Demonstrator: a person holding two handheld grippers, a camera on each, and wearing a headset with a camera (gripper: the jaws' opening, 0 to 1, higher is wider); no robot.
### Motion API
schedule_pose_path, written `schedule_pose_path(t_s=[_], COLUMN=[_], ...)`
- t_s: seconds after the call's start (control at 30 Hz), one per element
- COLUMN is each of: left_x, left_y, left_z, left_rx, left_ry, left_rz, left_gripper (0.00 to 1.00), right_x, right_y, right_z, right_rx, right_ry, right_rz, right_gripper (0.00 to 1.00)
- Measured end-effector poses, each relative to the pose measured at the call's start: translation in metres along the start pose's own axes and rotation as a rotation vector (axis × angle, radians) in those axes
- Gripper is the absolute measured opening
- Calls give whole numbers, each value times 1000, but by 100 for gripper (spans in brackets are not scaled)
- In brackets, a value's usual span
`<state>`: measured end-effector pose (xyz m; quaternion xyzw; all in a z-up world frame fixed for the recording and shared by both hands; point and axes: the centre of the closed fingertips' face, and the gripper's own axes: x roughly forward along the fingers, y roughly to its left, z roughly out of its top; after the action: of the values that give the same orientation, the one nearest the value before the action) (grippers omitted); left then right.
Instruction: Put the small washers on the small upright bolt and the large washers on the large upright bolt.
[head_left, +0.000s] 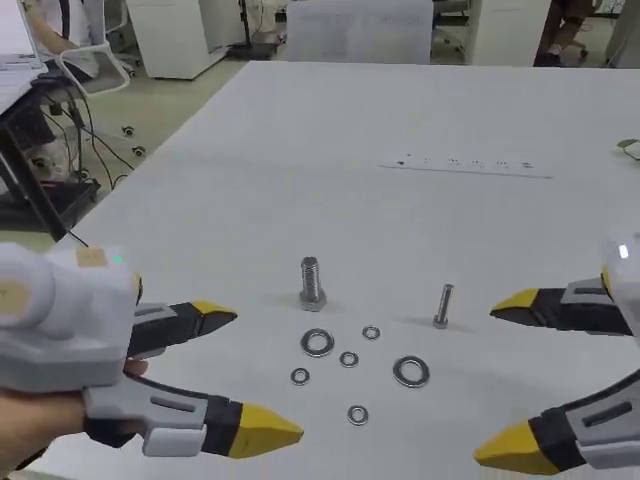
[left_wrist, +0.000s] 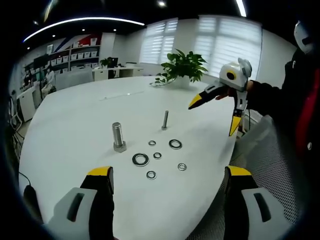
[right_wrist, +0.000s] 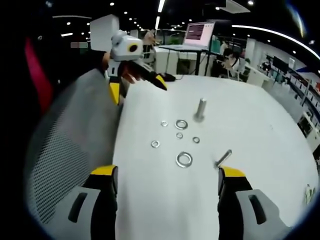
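On the white table (head_left: 400, 120) a large bolt (head_left: 311, 281) and a small bolt (head_left: 443, 305) stand upright and bare. In front of them lie two large washers (head_left: 317, 343) (head_left: 411, 371) and several small washers (head_left: 348, 359), all flat on the table. My left gripper (head_left: 258, 375) hovers open to their left, and my right gripper (head_left: 491, 382) hovers open to their right. Both are empty. The left gripper view has the large bolt (left_wrist: 117, 136) and small bolt (left_wrist: 165, 120) beyond its open jaws. The right gripper view has the large bolt (right_wrist: 200, 109) behind the washers (right_wrist: 184, 159).
A thin printed strip (head_left: 465, 165) lies farther back on the table. A potted plant (left_wrist: 182, 67) stands at the table's far end. The table's left edge drops to a floor with cables and a chair (head_left: 90, 60).
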<state>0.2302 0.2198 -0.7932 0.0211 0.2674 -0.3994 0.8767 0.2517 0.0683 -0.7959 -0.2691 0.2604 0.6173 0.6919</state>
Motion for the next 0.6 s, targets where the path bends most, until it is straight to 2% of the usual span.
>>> schedule_pose_path(t_s=[0.3,0.43,0.6], left_x=[1,2,2], left_y=[2,2,4], left_z=[2,1,0], left_rx=[-3,0,-1], left_ry=[-9,-6,-9], left_rz=[14,12,16], left_gripper=[91,91,91], right_x=[13,20,29], right_y=[-5,-8,-15], right_z=[9,8,12], right_rx=[-87,-144,-162], right_ry=[77,136,164], right_rz=[59,86,115], right_gripper=[78,75,73])
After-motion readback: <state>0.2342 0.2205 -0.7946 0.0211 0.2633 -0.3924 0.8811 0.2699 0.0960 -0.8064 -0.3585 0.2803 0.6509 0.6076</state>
